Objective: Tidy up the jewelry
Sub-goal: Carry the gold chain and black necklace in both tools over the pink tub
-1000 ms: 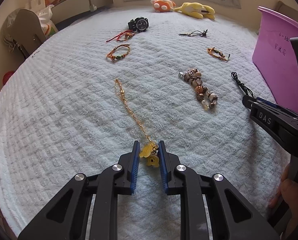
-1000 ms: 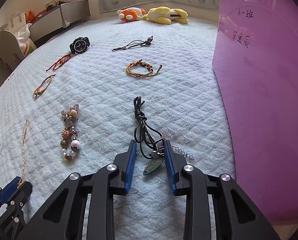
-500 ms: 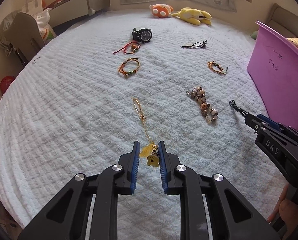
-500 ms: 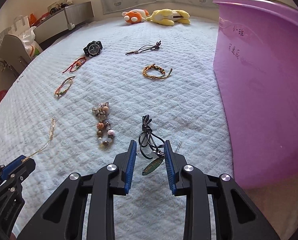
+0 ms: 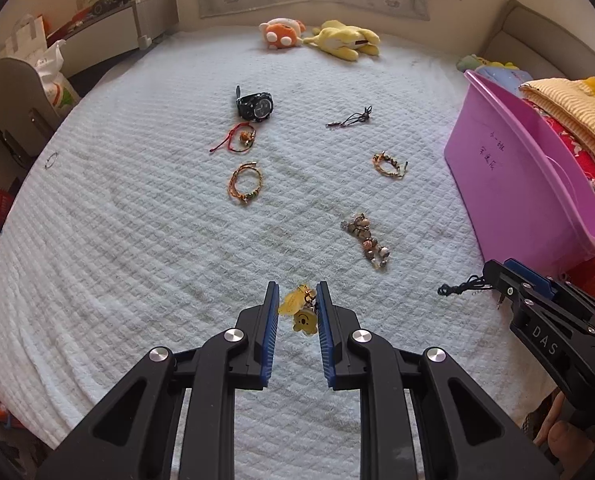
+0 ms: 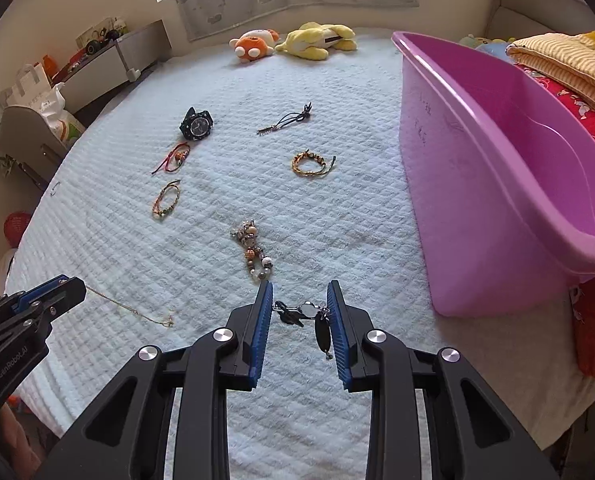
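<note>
Both tongs carry loads: left tongs [image 5: 297, 312] pinch the gold chain [image 6: 129, 309], right tongs [image 6: 300, 312] the black cord necklace [image 6: 297, 314]. Next, I judge, comes the purple tub [image 6: 477, 184] at right.

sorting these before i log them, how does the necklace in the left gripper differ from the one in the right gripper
The left gripper holds a thin gold chain necklace with yellow charms; the right gripper holds a black cord necklace with a dark oval pendant. The gold chain trails down so its far end touches the white bedspread; the black cord is bunched at the fingers, clear of the bed. Both are pinched near their pendants, lifted.
</note>
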